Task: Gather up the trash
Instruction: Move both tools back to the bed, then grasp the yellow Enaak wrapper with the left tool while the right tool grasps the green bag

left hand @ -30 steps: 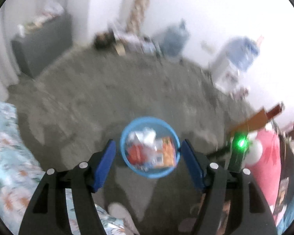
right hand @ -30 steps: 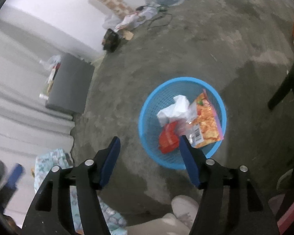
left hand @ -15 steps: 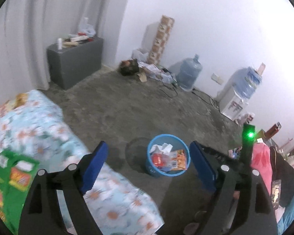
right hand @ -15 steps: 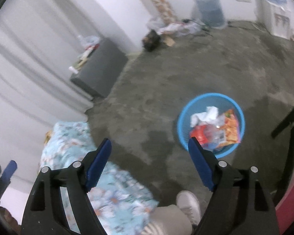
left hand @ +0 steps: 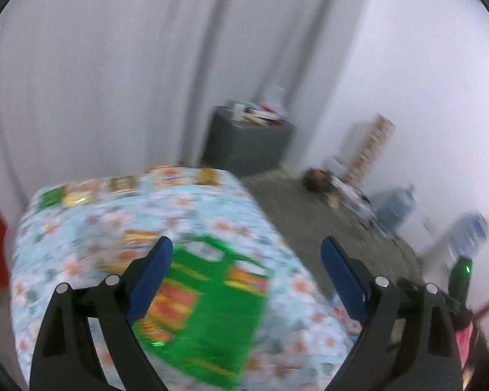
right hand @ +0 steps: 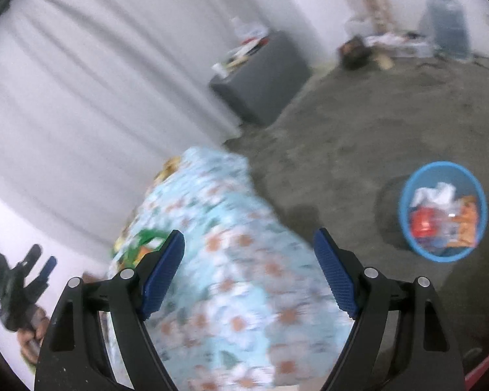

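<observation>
1. The bed with the pale blue flowered cover fills the lower middle of your left wrist view and the lower centre of your right wrist view. It is blurred in both.
2. The large green snack wrapper with orange and yellow panels lies flat on the bed. In the left view it sits right between and below the blue pads, its long side running from upper left to lower right, as far as the blur allows. In the right view only its green corner shows, just left of the left pad.
3. The round blue plastic basket, already holding crumpled wrappers, stands on the grey floor at the right edge of the right view, well apart from the bed.
4. Your left hand-held gripper is above the wrapper, its jaws opening with nothing pressed between them. It looks the nearer one for this pick.
5. Your right hand-held gripper is spread wide and empty over bare cover.
6. Smaller packets line the bed's far edge in the left view.
</observation>
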